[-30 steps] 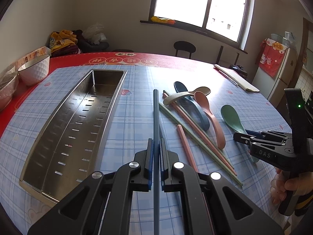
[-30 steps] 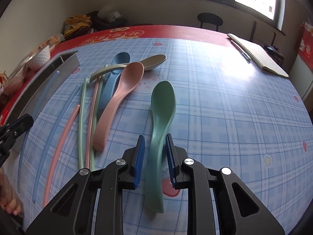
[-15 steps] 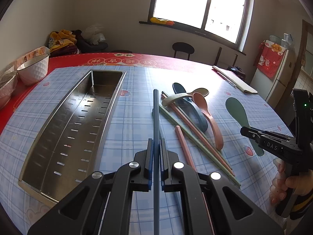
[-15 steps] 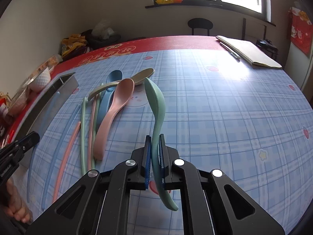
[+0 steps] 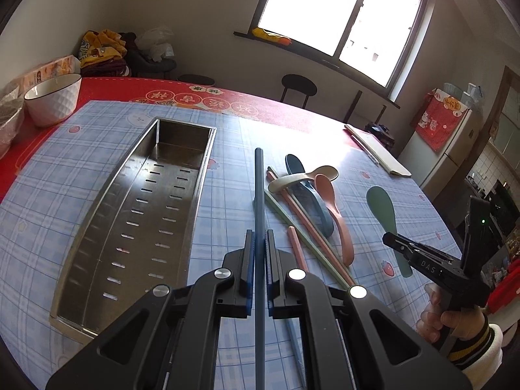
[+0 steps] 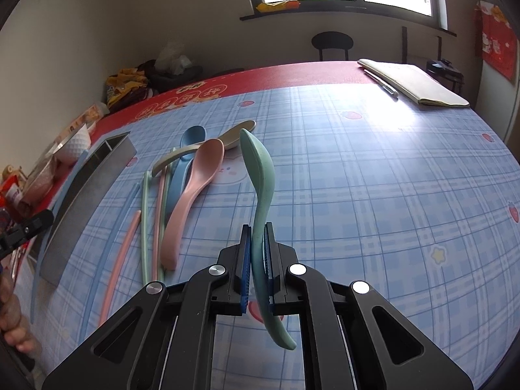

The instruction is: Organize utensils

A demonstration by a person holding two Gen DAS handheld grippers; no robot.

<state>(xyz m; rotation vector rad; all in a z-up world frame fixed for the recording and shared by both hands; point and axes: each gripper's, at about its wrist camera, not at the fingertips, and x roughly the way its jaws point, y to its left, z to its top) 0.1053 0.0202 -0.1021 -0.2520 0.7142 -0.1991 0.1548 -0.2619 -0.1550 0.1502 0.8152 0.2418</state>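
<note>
My left gripper (image 5: 259, 243) is shut on a dark blue chopstick (image 5: 259, 195) and holds it above the table, just right of the empty perforated steel tray (image 5: 97, 227). My right gripper (image 6: 258, 237) is shut on the handle of a green spoon (image 6: 260, 175), lifted off the table; it also shows in the left wrist view (image 5: 383, 208). On the table lie a pink spoon (image 6: 195, 195), a blue spoon (image 6: 185, 162), a beige spoon (image 6: 227, 138) and several pink and green chopsticks (image 6: 144, 214).
A white bowl (image 5: 53, 97) stands at the far left on the red cloth. A notebook with a pen (image 6: 412, 81) lies at the far right. A black stool (image 6: 331, 44) stands beyond the table. The tray (image 6: 87, 191) is left of the utensil pile.
My right gripper closed on the green spoon and lifted it off the table. My left gripper has risen with the blue chopstick in it.
</note>
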